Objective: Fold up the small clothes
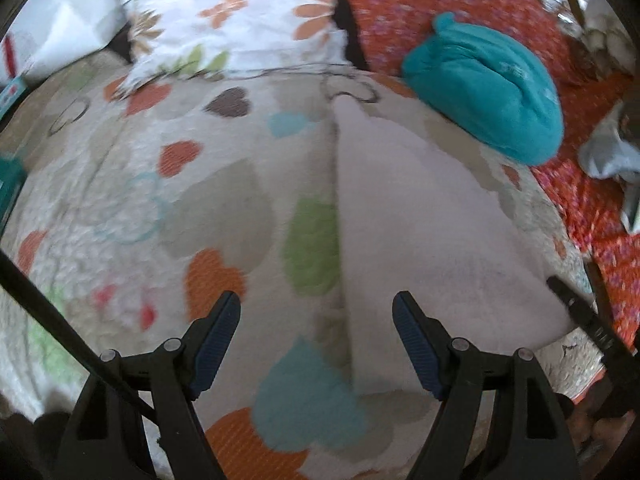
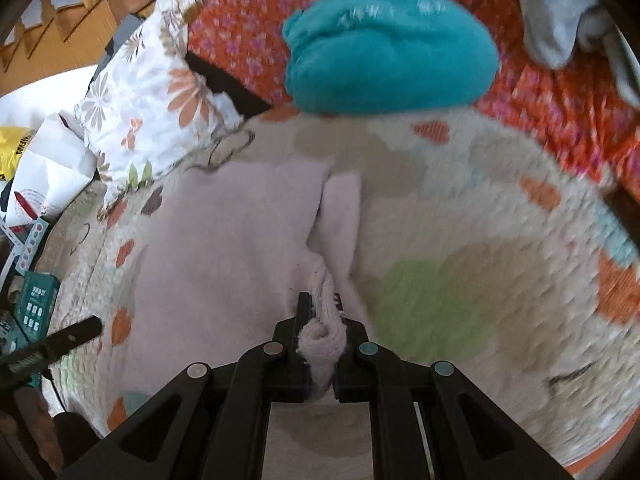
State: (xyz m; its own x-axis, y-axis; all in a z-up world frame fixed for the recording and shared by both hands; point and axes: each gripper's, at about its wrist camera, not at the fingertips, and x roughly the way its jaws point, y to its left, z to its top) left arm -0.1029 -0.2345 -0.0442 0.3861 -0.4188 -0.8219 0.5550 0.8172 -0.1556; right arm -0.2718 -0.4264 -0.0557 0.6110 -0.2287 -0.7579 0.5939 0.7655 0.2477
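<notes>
A pale pink cloth [image 1: 420,216] lies flat on a heart-patterned quilt [image 1: 168,208]; it also shows in the right wrist view [image 2: 224,240]. My left gripper [image 1: 316,312] is open and empty, just above the cloth's left edge. My right gripper [image 2: 320,304] is shut on a bunched edge of the pink cloth [image 2: 324,332], lifting it a little, with a fold of cloth trailing ahead. The other gripper's tip shows at the right edge of the left wrist view [image 1: 580,312] and at the left of the right wrist view [image 2: 60,340].
A folded teal garment [image 1: 488,84] [image 2: 384,48] lies on an orange floral blanket [image 1: 400,8] beyond the cloth. A floral pillow [image 1: 236,16] [image 2: 148,96] lies at the back. A grey garment [image 1: 612,148] [image 2: 556,12] is at the right. Boxes and papers [image 2: 36,292] sit left.
</notes>
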